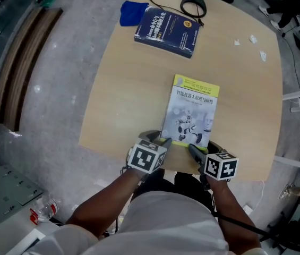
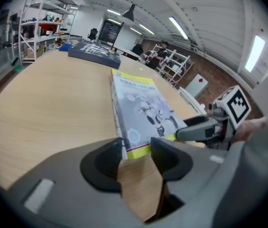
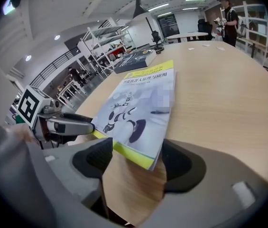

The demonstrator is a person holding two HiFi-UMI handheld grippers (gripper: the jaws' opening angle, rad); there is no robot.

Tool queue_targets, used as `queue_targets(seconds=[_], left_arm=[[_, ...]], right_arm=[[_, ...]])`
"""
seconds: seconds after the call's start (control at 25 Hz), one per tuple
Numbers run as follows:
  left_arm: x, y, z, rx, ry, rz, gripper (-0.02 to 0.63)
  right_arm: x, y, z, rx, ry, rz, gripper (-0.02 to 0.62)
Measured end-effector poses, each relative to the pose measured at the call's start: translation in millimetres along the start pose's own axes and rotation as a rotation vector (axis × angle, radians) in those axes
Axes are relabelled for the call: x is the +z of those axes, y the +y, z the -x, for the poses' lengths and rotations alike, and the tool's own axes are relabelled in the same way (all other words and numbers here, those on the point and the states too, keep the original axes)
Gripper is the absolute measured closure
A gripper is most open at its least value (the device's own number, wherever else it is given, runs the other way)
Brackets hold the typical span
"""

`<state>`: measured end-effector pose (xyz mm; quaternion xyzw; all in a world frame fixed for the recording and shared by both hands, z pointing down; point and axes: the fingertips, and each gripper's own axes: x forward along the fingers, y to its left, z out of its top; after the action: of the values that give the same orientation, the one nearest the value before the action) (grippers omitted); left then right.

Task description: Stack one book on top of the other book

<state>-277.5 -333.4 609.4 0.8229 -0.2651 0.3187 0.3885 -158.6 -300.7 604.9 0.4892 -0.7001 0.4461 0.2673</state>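
In the head view, my left gripper (image 1: 164,141) and right gripper (image 1: 191,149) sit at bottom centre. Each is set at a near corner of the yellow-edged grey paperback book with a robot on its cover (image 1: 191,110), which lies flat on the pale wooden table (image 1: 123,100). I judge that's for an even lift. The thick dark blue book (image 1: 166,32), the likely base, lies well apart at upper middle, beside a blue cloth (image 1: 133,12). No container shows.

In the left gripper view, my jaws stand apart, the paperback's left corner between them, unpinched.

In the right gripper view, the jaws gape wide around the right corner, not gripping.
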Motion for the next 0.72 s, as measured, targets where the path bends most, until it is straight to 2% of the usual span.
queue_targets(seconds=[0.16,0.32,0.44,0.64,0.72], left_arm=[[-0.7,1.2,-0.1,-0.006,0.014,-0.003,0.403],[-1.9,0.4,1.4,-0.022,0.038,0.0,0.407],[-2.1,-0.8,1.0,-0.017,0.047,-0.023,0.411],[-2.9,-1.1,0.4,-0.016,0.061,-0.024,0.42],[-2.1,-1.1,1.9,-0.03,0.075,-0.024,0.42]], right_arm=[[-5.1,0.2,-3.2,-0.034,0.052,0.063,0.277],[-5.6,-1.6,-1.1,-0.006,0.063,0.024,0.265],[-7.0,2.4,4.7,-0.017,0.079,0.024,0.265],[-18.5,4.4,3.5,-0.073,0.2,0.169,0.265],[-16.5,2.1,4.2,-0.046,0.189,0.157,0.265]])
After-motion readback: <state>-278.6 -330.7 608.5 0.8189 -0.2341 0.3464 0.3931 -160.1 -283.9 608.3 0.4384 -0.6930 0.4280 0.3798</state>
